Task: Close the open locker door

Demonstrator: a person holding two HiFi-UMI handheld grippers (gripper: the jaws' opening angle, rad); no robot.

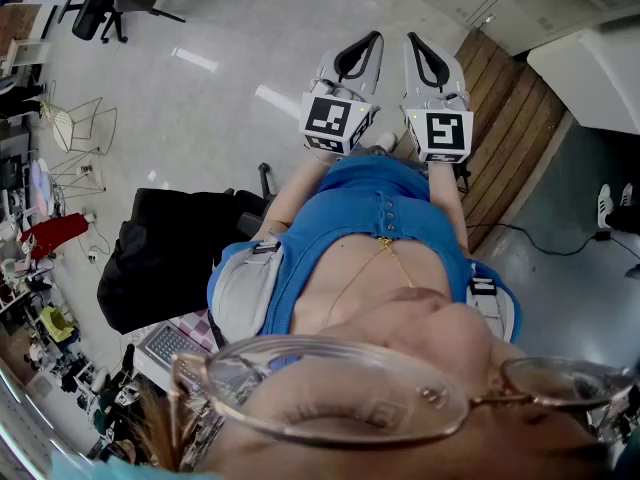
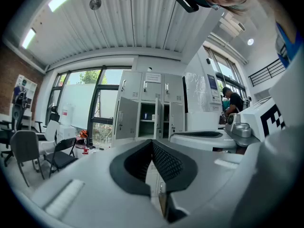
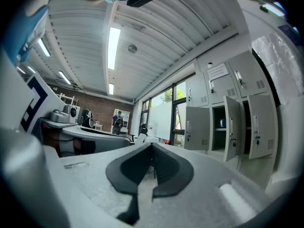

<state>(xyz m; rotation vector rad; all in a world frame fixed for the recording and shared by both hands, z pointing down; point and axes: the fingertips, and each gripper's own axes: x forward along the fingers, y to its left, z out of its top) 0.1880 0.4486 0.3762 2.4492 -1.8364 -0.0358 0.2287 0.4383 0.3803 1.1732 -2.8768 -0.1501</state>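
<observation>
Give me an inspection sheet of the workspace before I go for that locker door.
Surface: grey floor, with a wood-plank strip on the right.
Job's things: locker bank ahead, apart from both grippers; one door swung wide open; a second door, seen edge-on, seems open too.
Clutter: black chair or bag beside the person; wire chair; chairs near the windows.
Grippers: left gripper and right gripper held level, fingers together on each, nothing between them.
Cables: one black cable on the floor at right.
Surroundings: large windows; another person at far right.
</observation>
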